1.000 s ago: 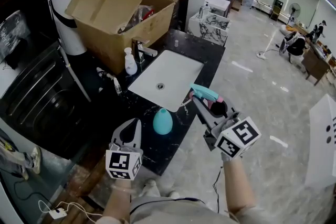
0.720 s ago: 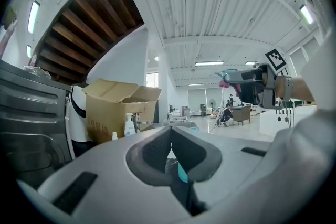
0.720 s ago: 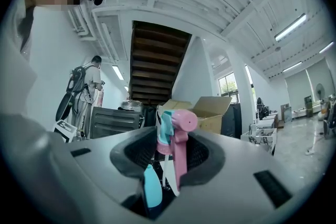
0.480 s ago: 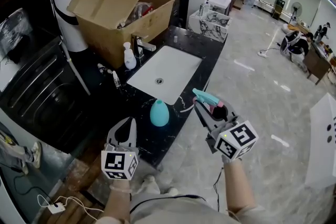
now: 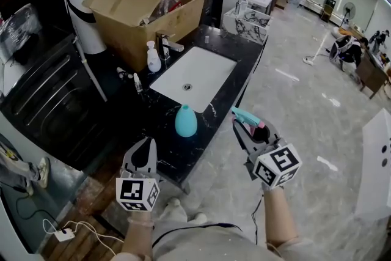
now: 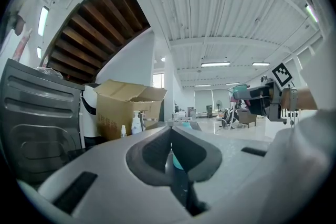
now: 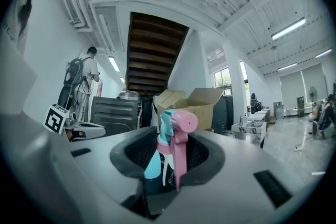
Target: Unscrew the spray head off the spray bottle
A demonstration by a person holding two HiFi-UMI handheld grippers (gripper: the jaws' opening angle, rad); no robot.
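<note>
The right gripper [image 5: 243, 126], lower right of centre, clamps the pink-and-teal plastic spray head [image 5: 247, 117]. The teal teardrop-shaped bottle [image 5: 186, 121] stands apart on the black marble counter [image 5: 160, 150]. The left gripper [image 5: 145, 147] is closed, empty. Unscrewing appears complete; next, likely setting the head down.

- Big open hall with staged washroom stations: black veined stone counter [image 5: 153, 122], white rectangular sink [image 5: 194, 77] inset.
- White marble-patterned vanity units [image 5: 244, 21] beyond; glossy grey floor [image 5: 305, 119].
- Ceiling strip lights [image 7: 287, 29]; open brown cardboard box [image 5: 146, 3] at counter's far-left corner.
</note>
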